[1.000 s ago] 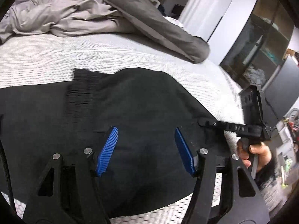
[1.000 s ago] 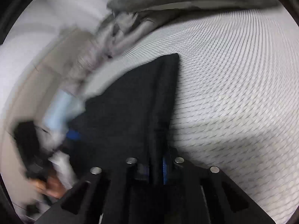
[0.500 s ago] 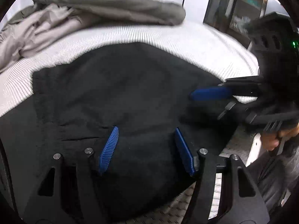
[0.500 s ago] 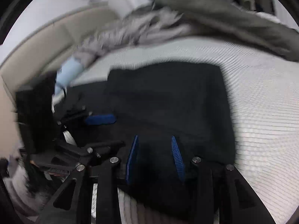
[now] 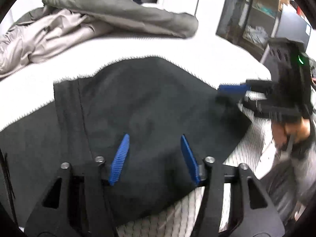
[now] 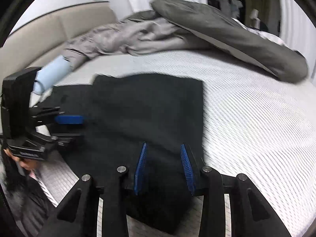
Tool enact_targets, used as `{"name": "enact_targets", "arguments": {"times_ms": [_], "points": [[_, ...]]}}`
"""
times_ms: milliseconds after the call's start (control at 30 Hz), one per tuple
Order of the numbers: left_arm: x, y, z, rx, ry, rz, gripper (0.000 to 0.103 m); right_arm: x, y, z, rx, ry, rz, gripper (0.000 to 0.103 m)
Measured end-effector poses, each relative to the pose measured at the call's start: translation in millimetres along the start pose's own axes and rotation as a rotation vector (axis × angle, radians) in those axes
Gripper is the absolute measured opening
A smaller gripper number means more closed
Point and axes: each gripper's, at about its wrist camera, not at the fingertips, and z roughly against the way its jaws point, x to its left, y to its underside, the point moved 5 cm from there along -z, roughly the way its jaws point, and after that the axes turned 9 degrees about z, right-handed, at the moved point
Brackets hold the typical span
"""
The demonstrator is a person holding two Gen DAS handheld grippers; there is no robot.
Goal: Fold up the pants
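Note:
The black pants (image 5: 148,102) lie folded flat on the white mattress (image 5: 207,59). Over their near part hovers my left gripper (image 5: 154,138), open, jaws closing slightly, with only flat cloth below the blue pads. At the pants' right end in the left wrist view is my right gripper (image 5: 227,94), held by a hand (image 5: 290,132). From the right wrist, the pants (image 6: 148,102) show a straight right edge. My right gripper (image 6: 164,145) stands open low over their near corner, its pads not pressing the cloth. The left gripper (image 6: 79,127) shows at the pants' left edge.
A crumpled grey duvet (image 5: 118,13) lies along the far side of the bed, also seen as the duvet (image 6: 227,33). A pale blue roll (image 6: 53,73) rests by the beige headboard (image 6: 49,33). Dark shelving (image 5: 252,15) stands beyond the bed. Bare mattress (image 6: 256,118) spreads right of the pants.
My right gripper was shut on a fold of the pants; it has opened, let go and drawn back. Both views rolled, and the pants now lie flat.

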Motion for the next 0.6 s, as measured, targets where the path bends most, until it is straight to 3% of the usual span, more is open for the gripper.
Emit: {"name": "enact_targets", "arguments": {"times_ms": [67,133,233,400,500,600], "points": [[5.5,-13.6,-14.4,-0.002,-0.043,0.019,0.055,11.5,-9.0,-16.3,0.007,-0.042,0.019,0.038],[12.2,-18.2,-39.7,0.055,-0.074,0.020,0.055,22.9,-13.7,-45.3,0.064,-0.054,0.060,0.038],[22.2,-15.0,-65.8,0.109,-0.095,0.014,0.046,21.0,-7.8,-78.7,0.179,0.018,0.165,0.038],[39.2,-9.3,-46.8,0.090,-0.048,0.043,0.045,-19.7,-6.3,-65.3,0.189,0.161,0.104,0.038],[41.4,-7.9,-31.4,0.073,-0.149,0.007,0.045,-29.1,-5.1,-48.5,0.155,0.133,0.068,0.038],[30.7,-17.1,-7.2,0.016,-0.150,0.001,0.045,-15.8,-28.4,-41.5,0.085,0.073,0.012,0.039]]}}
